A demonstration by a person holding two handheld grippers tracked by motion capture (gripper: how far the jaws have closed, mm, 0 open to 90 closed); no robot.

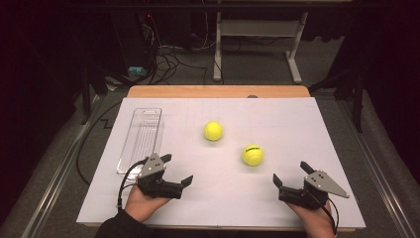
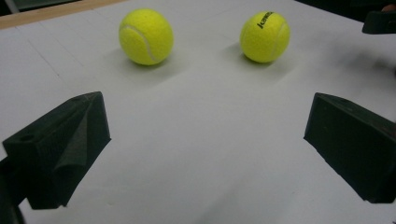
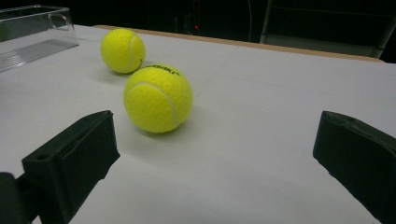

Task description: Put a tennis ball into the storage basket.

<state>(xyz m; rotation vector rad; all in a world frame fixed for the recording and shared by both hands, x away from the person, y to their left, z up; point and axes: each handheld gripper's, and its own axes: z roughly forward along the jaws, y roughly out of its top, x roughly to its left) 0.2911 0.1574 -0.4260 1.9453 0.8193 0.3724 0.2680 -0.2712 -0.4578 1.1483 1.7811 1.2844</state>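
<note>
Two yellow tennis balls lie on the white table sheet (image 1: 297, 129). The farther ball (image 1: 213, 131) sits near the middle, and the ball with black lettering (image 1: 252, 154) lies right of it and closer to me. My left gripper (image 1: 177, 169) rests at the front left, open and holding nothing. In the left gripper view, the gripper (image 2: 208, 119) faces the plain ball (image 2: 146, 36) and the lettered ball (image 2: 265, 36). At the front right my right gripper (image 1: 291, 173) is open too. The lettered ball (image 3: 159, 98) lies just beyond its left jaw (image 3: 215, 135), with the plain ball (image 3: 123, 50) behind.
A clear plastic tray (image 1: 140, 140) lies lengthwise along the left side of the sheet, just beyond my left gripper, and its end (image 3: 32, 32) appears in the right gripper view. A wooden table edge (image 1: 218, 91) runs along the back. Cables and a desk frame (image 1: 257, 29) stand on the floor beyond.
</note>
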